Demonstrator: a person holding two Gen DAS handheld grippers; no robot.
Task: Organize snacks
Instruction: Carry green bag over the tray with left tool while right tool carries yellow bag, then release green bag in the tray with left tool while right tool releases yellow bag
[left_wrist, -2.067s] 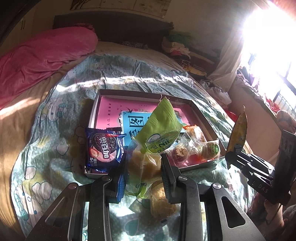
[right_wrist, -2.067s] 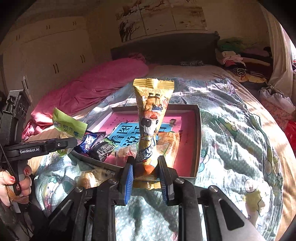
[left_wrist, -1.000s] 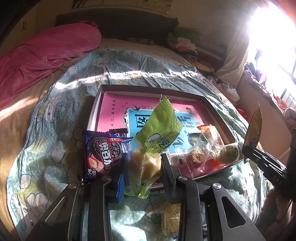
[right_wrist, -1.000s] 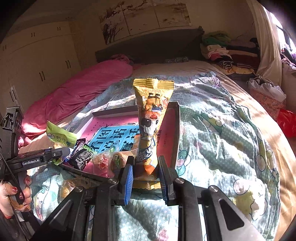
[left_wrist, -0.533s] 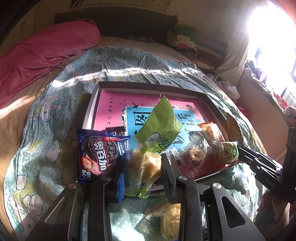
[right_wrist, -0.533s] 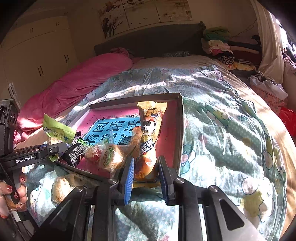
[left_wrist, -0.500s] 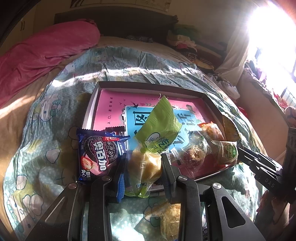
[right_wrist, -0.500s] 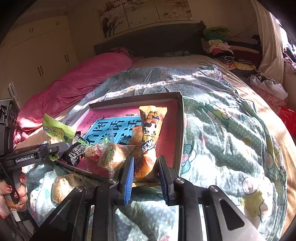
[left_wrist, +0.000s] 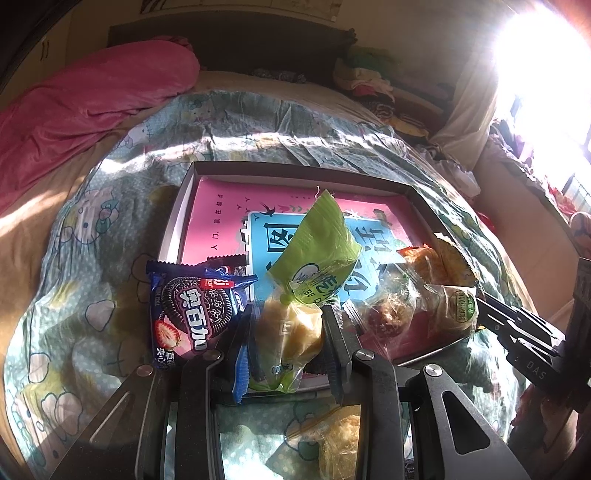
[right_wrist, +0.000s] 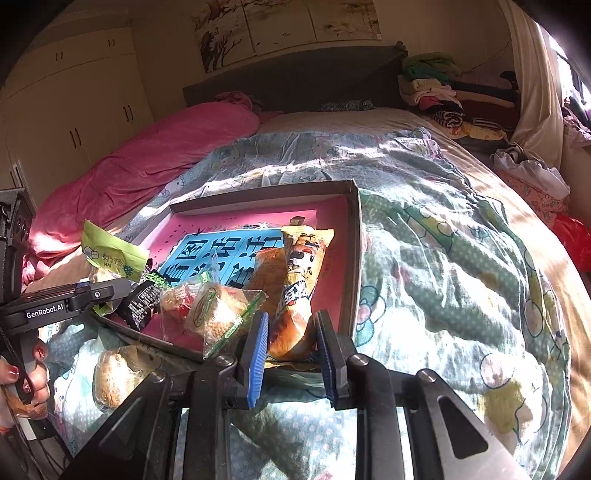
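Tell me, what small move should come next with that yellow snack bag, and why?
Probably open the right hand-held gripper and let go. The yellow snack bag already lies tilted inside the shallow box beside the other wrapped snacks, with only its lower end still pinched, so it looks delivered.

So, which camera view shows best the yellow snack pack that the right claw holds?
The right wrist view: the yellow snack pack lies lengthwise into the pink tray, its near end pinched in the right claw. The left wrist view shows only its far end at the tray's right side, partly in glare.
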